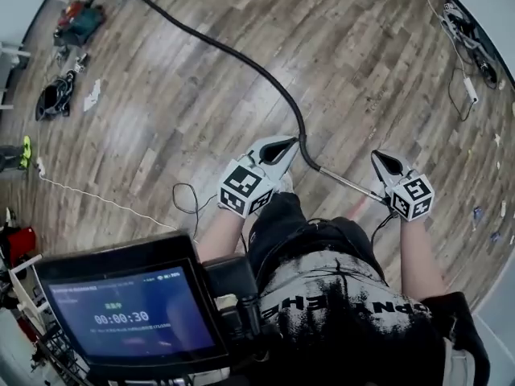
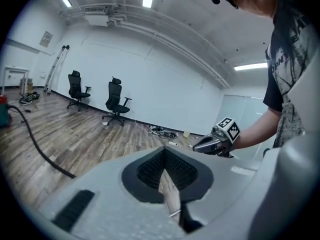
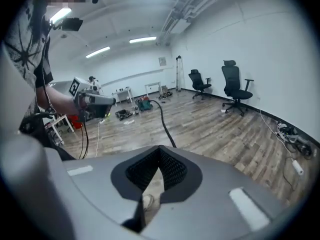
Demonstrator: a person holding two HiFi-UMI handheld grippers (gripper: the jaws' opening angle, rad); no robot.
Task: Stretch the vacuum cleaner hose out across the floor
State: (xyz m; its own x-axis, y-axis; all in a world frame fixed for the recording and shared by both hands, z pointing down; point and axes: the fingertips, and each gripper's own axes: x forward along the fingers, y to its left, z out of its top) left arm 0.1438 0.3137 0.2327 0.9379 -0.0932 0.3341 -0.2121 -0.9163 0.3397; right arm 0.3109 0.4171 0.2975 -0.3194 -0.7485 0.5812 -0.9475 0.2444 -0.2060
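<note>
The black vacuum hose (image 1: 233, 55) lies on the wooden floor. It runs from the red-and-green vacuum cleaner (image 1: 79, 21) at the far left to a metal wand (image 1: 346, 183) near my feet. My left gripper (image 1: 279, 146) is held in the air above the hose's near end, shut, with nothing in it. My right gripper (image 1: 384, 162) hovers over the wand's near end, also shut and empty. In the left gripper view the hose (image 2: 35, 144) curves along the floor at left, with the right gripper (image 2: 212, 143) ahead. The right gripper view shows the hose (image 3: 162, 116) leading back to the cleaner (image 3: 145, 104).
A screen (image 1: 133, 312) showing a timer sits at my chest. A dark bag (image 1: 52, 99) and a thin white cable (image 1: 105, 203) lie on the floor at left. Cables and a power strip (image 1: 471, 91) lie by the right wall. Two office chairs (image 2: 116, 101) stand by the far wall.
</note>
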